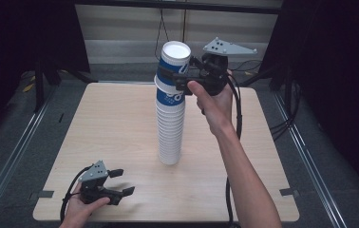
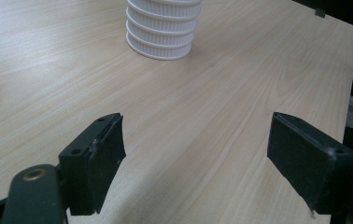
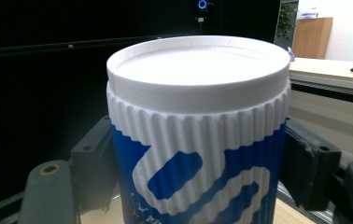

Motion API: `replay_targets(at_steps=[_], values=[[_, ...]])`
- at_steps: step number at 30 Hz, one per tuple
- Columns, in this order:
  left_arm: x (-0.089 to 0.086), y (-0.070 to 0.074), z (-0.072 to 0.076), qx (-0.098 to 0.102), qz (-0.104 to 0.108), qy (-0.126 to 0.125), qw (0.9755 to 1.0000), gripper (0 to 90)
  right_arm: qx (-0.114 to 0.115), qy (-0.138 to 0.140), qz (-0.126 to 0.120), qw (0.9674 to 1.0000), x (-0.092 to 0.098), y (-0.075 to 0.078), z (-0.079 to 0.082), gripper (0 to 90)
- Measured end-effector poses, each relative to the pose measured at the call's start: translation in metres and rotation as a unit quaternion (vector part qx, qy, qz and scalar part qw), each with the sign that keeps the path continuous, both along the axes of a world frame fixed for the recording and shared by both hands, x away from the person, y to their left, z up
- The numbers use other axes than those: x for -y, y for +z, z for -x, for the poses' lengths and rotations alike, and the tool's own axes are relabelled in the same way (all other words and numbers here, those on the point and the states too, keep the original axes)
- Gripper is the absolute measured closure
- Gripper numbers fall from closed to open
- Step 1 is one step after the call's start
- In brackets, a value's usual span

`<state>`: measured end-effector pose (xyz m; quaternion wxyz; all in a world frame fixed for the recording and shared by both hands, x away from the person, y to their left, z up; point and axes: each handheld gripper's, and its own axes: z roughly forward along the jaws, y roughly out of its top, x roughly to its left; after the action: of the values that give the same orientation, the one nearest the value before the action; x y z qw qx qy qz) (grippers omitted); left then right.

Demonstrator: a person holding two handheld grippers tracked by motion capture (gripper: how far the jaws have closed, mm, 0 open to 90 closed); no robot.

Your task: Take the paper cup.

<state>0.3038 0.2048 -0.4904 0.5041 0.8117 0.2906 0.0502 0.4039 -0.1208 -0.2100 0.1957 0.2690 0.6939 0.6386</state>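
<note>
A tall stack of upside-down ribbed paper cups (image 1: 170, 133) stands in the middle of the wooden table (image 1: 111, 123); its lowest rims (image 2: 163, 32) lie ahead of my left gripper. The top cup (image 1: 174, 56) is blue and white with its flat white base up, and it sits slightly raised over a second blue cup (image 1: 170, 98). My right gripper (image 1: 177, 80) reaches in from the right, its jaws pressed on both sides of the top cup (image 3: 198, 140). My left gripper (image 1: 123, 182) rests by the front left edge, open with only bare table between its jaws (image 2: 193, 158).
The table's right edge (image 2: 352, 56) lies close beyond my left gripper. Metal rails (image 1: 21, 142) run along the floor on both sides of the table. Dark curtains and cables (image 1: 282, 128) surround it.
</note>
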Motion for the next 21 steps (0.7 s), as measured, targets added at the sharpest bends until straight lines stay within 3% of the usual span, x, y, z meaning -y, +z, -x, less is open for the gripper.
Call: replay_targets(at_steps=[4,6,10,21], values=[[0.0,0.0,0.0,0.0,0.0,0.0,1.0,18.7,0.004,-0.003,-0.002,1.0,0.0,0.004,0.0,24.2],[0.0,0.0,0.0,0.0,0.0,0.0,1.0,18.7,-0.002,0.007,-0.02,0.9998,0.002,0.007,0.0,24.3],[0.001,-0.001,-0.001,-0.001,-0.002,-0.002,1.0,18.7,-0.008,0.0,-0.025,0.9997,0.004,0.01,-0.001,24.4],[0.001,-0.002,-0.001,-0.002,-0.001,-0.001,1.0,18.7,0.007,-0.002,-0.048,0.9988,0.012,0.021,0.003,24.7]])
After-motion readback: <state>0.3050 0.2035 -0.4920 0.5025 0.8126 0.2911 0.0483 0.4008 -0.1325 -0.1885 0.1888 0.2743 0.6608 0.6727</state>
